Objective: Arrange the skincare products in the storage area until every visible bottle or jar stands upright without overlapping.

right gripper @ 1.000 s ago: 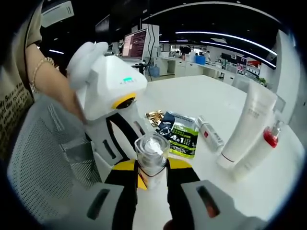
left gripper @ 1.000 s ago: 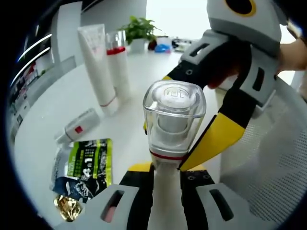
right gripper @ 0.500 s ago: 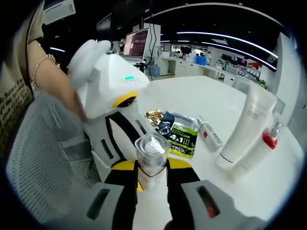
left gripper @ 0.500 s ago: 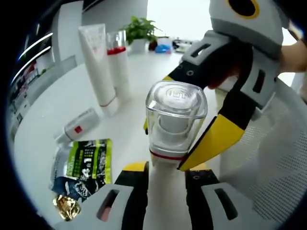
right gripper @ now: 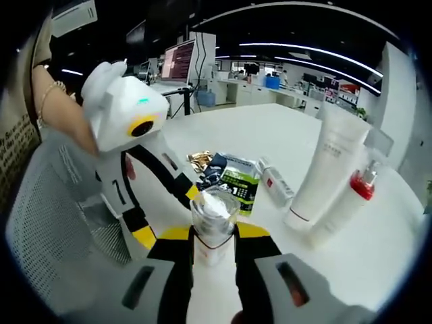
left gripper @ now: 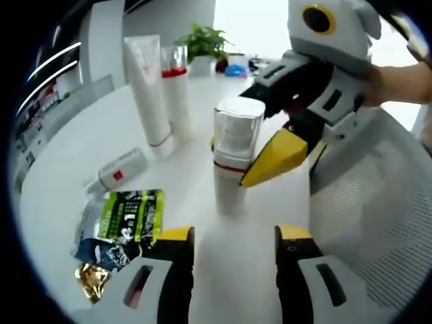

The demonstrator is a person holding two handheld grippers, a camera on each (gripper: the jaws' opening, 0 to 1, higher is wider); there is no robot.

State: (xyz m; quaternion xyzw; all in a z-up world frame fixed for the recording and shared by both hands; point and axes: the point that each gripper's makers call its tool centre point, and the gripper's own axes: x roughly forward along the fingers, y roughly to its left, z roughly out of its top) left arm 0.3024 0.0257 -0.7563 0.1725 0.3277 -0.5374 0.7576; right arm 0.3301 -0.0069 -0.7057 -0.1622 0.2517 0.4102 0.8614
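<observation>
- While the left gripper point(left gripper: 233, 246) is sitting low in the left gripper view, its fingers are spread wide and holding nothing. The clear-capped bottle point(left gripper: 234, 155) is standing upright on the white surface point(left gripper: 81, 148) just ahead of them. The right gripper point(left gripper: 280, 145) is reaching in from the right and pinching that bottle near its red band.
- Farther off, a tall white tube point(left gripper: 150, 88) and a red-collared bottle point(left gripper: 177, 84) are standing side by side. A small tube point(left gripper: 115, 177) is lying flat, near a green packet point(left gripper: 128, 216) and a gold wrapper point(left gripper: 94, 280).
- In the right gripper view, the right gripper's fingers point(right gripper: 253, 253) are squeezing the same bottle point(right gripper: 214, 226) on both sides.
- This looks like the setting-down step. Next, the right fingers probably need to let go gently so the bottle stays up.
- Bare surface is lying between this bottle and the standing pair. The mesh chair point(right gripper: 47, 223) is close by, near the surface's edge, so care is needed there.
</observation>
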